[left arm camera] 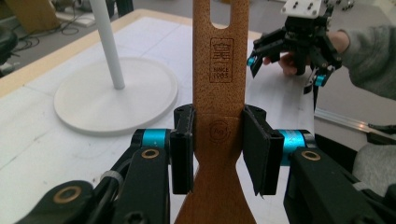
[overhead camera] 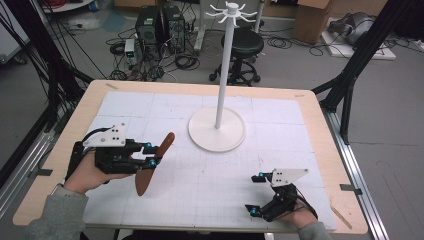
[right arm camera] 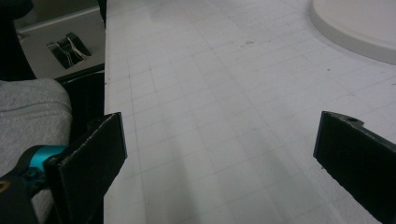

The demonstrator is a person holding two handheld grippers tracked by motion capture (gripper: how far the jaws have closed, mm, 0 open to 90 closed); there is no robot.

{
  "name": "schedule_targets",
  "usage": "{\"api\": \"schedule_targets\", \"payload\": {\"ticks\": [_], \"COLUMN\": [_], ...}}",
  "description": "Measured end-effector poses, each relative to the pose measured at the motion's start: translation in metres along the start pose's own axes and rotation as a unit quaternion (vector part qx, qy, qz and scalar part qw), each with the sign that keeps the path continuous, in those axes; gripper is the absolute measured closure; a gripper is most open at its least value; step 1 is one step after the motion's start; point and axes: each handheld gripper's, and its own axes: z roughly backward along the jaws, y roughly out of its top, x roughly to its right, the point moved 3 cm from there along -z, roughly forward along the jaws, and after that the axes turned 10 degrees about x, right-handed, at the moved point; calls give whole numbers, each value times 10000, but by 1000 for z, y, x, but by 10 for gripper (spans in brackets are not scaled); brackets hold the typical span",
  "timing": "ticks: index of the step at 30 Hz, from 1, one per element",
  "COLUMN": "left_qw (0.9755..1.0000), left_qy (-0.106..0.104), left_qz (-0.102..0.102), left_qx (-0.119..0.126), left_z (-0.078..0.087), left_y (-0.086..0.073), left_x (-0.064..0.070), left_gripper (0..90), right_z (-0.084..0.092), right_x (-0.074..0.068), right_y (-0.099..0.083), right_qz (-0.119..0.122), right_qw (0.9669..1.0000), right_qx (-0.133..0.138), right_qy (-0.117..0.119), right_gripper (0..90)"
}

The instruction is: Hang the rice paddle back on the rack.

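The white table (overhead camera: 310, 125) carries a white stand (overhead camera: 218, 127) at 12 o'clock; its hook crown is partly cut off in the high view. At 9 o'clock, the left gripper (overhead camera: 152, 154) clamps a wooden spatula (overhead camera: 152, 165) at its neck, blade end cropped in the left gripper view. At 5 o'clock, the right gripper (overhead camera: 255, 195) rests low, jaws spread wide, holding nothing.

The spatula (left arm camera: 219, 84) is cut off at the top and bottom of the left gripper view, so its ends are out of sight. Its small stamp is too tiny to read. The stand (right arm camera: 359, 23) is cut off by the right gripper view's corner.
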Motion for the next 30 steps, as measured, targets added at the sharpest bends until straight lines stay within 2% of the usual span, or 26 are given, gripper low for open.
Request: {"api": "schedule_targets", "payload": {"ticks": [5,13,15,19,27,30], "left_qw": [9992,9982,9983,9980,9960,9961], "left_qy": [38,-66,-72,23,174,229], "left_qz": [-177,-87,-47,6,165,201], "left_qx": [357,584,570,628,863,827], "left_z": [-5,-11,-12,-10,-6,-8], "left_y": [2,5,4,5,18,17], "left_x": [-1,-9,-12,-18,-30,-36], "left_gripper": [656,656,656,656,656,656], "right_z": [0,1,2,3,5,8], "right_x": [0,-1,0,-1,0,-1], "right_y": [0,1,1,0,1,0], "right_qz": [-6,5,-3,-35,-8,-38], "right_qw": [10000,10000,10000,10000,9999,9999], "right_qx": [12,50,49,50,125,145], "right_qy": [-1,14,-5,29,12,6], "right_gripper": [12,12,12,12,12,11]}}
